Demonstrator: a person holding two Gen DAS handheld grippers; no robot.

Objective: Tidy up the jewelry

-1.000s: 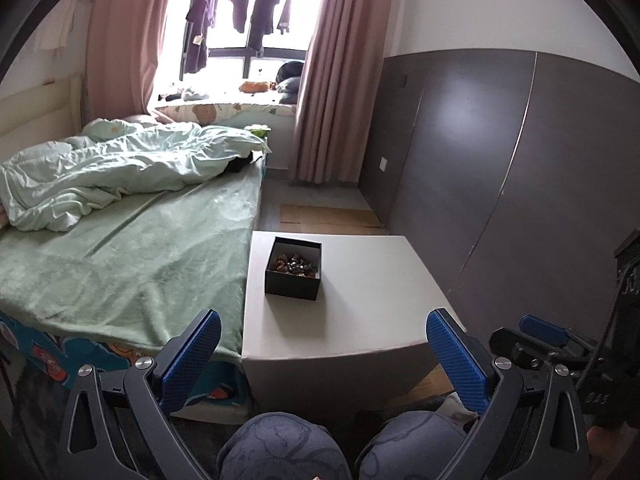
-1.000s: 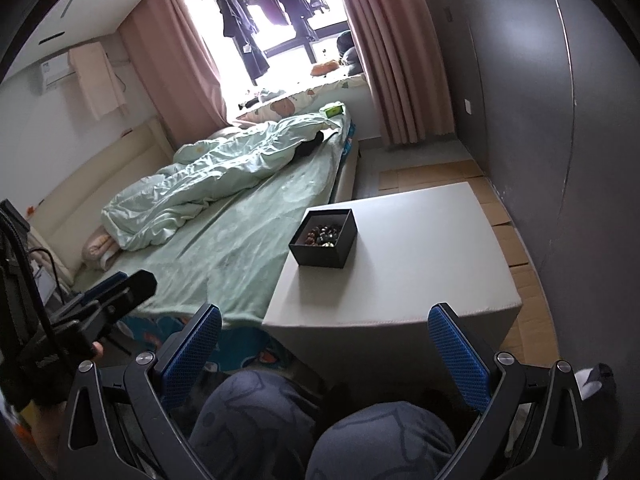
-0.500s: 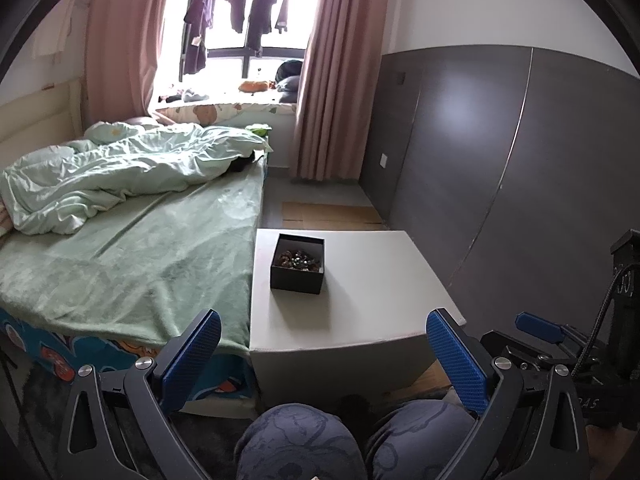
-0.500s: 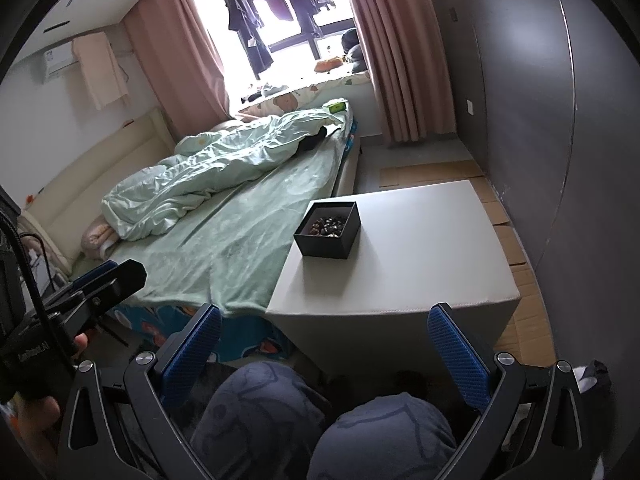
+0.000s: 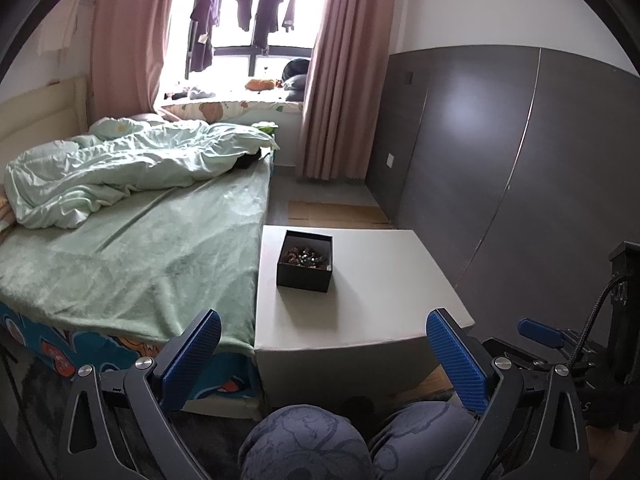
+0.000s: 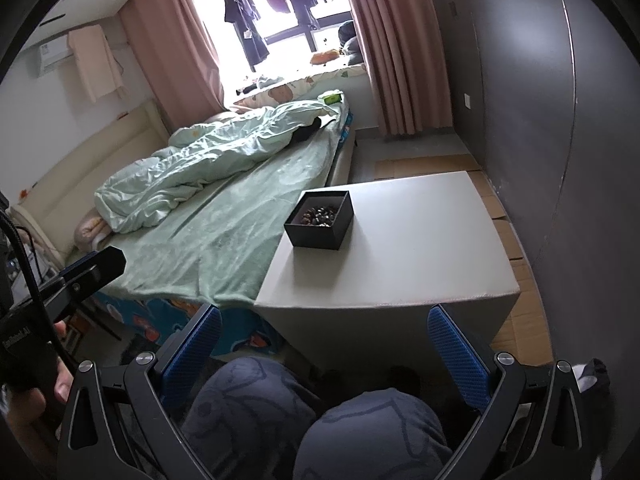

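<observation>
A small black open box (image 5: 305, 261) holding a heap of jewelry (image 5: 306, 256) stands on a low white table (image 5: 368, 292), near its left edge beside the bed. The right wrist view shows the same box (image 6: 320, 220) and jewelry (image 6: 320, 214) on the table (image 6: 408, 248). My left gripper (image 5: 326, 354) is open, held well back from the table above the person's knees. My right gripper (image 6: 326, 354) is open too, equally far from the box. Nothing lies between either pair of blue fingers.
A bed with a green sheet (image 5: 132, 252) and crumpled duvet (image 5: 120, 168) borders the table's left side. A dark grey wall panel (image 5: 500, 160) runs along the right. The person's knees (image 5: 304, 444) sit below the grippers. Cardboard (image 5: 340, 214) lies on the floor beyond the table.
Both grippers have drawn back and risen slightly, so the table and box sit a little farther off and more of the table's front face shows. Both stay open.
</observation>
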